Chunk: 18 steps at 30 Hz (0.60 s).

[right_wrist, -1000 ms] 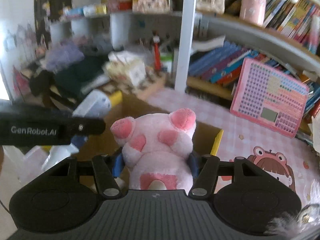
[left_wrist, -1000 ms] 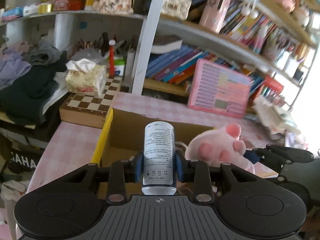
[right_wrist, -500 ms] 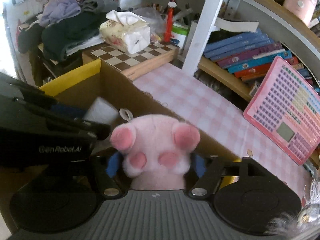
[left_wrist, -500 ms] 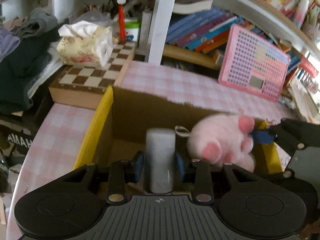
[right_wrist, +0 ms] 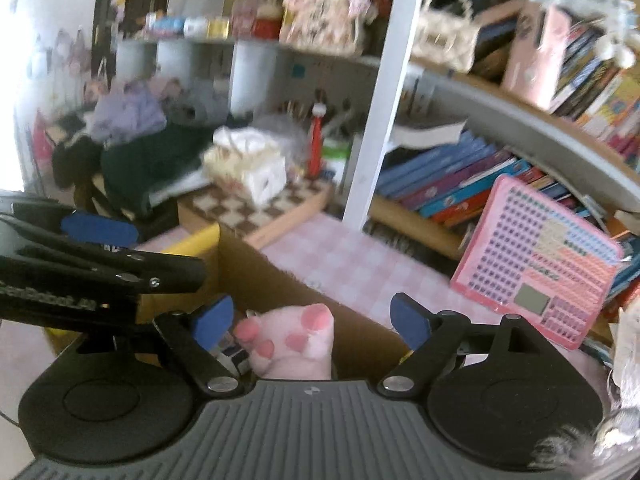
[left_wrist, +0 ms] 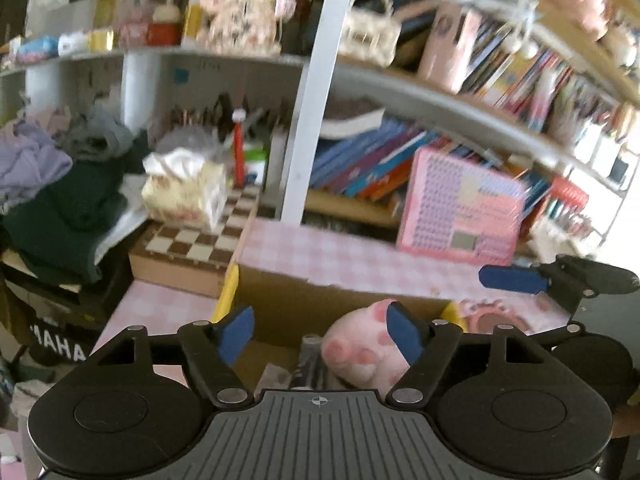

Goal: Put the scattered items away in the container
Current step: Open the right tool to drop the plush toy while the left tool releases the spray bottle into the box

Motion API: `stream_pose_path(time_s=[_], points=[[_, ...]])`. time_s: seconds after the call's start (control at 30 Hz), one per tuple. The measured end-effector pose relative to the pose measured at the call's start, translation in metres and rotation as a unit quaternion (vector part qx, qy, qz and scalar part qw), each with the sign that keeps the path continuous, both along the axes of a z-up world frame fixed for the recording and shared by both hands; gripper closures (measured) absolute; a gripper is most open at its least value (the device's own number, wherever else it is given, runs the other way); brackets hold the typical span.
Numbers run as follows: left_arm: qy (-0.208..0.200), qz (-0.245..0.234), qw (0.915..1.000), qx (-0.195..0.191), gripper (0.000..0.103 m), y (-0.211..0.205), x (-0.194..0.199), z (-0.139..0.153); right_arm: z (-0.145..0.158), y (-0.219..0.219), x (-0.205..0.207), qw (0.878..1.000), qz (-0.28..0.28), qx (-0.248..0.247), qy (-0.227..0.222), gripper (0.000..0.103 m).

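The left hand-held gripper [left_wrist: 320, 334] has a black plastic body with a grey ribbed plate in the middle, two round discs at the sides, silver screws on the black link arms, and blue pads on the fingers [left_wrist: 237, 334]. The right hand-held gripper [right_wrist: 310, 320] looks the same. White lettering marks the left one's side.

Black bag [left_wrist: 60, 350], near left, under the table edge: white letters "AHAH", partly cut off.
Black left gripper [right_wrist: 52, 304] side: blurred, unreadable lettering.
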<state>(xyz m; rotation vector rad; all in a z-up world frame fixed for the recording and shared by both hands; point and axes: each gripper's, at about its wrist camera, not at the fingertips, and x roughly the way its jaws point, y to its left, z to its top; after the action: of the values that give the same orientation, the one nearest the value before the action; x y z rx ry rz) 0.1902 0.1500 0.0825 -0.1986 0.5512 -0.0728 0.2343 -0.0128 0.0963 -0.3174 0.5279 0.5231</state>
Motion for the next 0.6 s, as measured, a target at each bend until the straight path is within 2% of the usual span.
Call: stream_pose_path(time_s=[0.17,0.27,0.6], points=[[-0.041,-0.01,0.999,0.014,0.016,-0.006,-0.046,0.019,0.021,-0.02,-0.044,0.999,-0.035,0.029,-0.023,0.017],[-0.053,-0.019,0.9982,0.022,0.016,-0.01,-0.072,0.022,0.026,-0.034,-0.073,0.997,-0.053,0.041,-0.035,0.017],[-0.024,-0.047,0.9985,0.017,0.016,-0.031,-0.126,-0.006,0.011,-0.079,-0.153,0.985,-0.159,0.056,-0.027,0.017]])
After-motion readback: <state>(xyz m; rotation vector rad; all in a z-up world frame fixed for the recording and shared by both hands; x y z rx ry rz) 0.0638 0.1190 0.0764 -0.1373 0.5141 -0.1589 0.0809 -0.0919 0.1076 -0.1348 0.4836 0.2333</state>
